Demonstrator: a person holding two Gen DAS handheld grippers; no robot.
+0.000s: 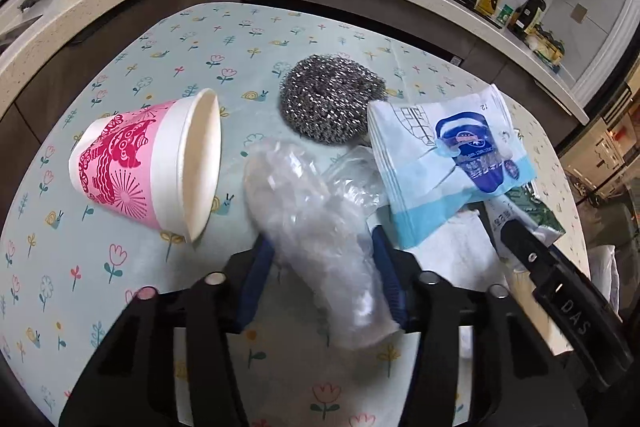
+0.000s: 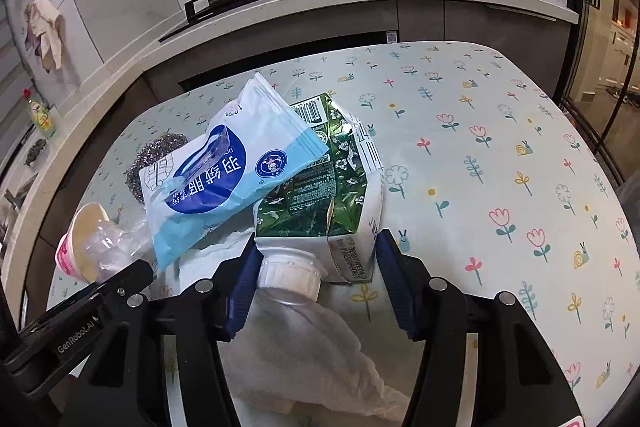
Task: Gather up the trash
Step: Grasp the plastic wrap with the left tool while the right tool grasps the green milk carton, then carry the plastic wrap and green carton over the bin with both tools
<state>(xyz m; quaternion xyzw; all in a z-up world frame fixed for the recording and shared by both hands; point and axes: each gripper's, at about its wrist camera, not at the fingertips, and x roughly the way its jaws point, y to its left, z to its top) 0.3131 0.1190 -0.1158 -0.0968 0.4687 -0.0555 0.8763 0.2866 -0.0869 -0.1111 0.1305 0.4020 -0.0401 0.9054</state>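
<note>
Crinkly clear plastic wrap [image 1: 320, 247] lies on the flowery tablecloth [image 1: 120, 267], squeezed between the blue pads of the left gripper [image 1: 324, 267]. A pink paper cup [image 1: 148, 163] lies on its side nearby, by a shiny wire scrubber [image 1: 328, 99]. The right gripper [image 2: 316, 267] pinches a squashed green carton [image 2: 320, 195] with a ridged white cap, under a smooth blue packet [image 2: 228, 171].

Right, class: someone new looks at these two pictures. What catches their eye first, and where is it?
Probably the pink paper cup, lying on its side at the left of the flowered tablecloth. Next, the shiny steel scourer behind a crumpled clear plastic bag, and the blue-and-white packet leaning on a green carton.
</note>
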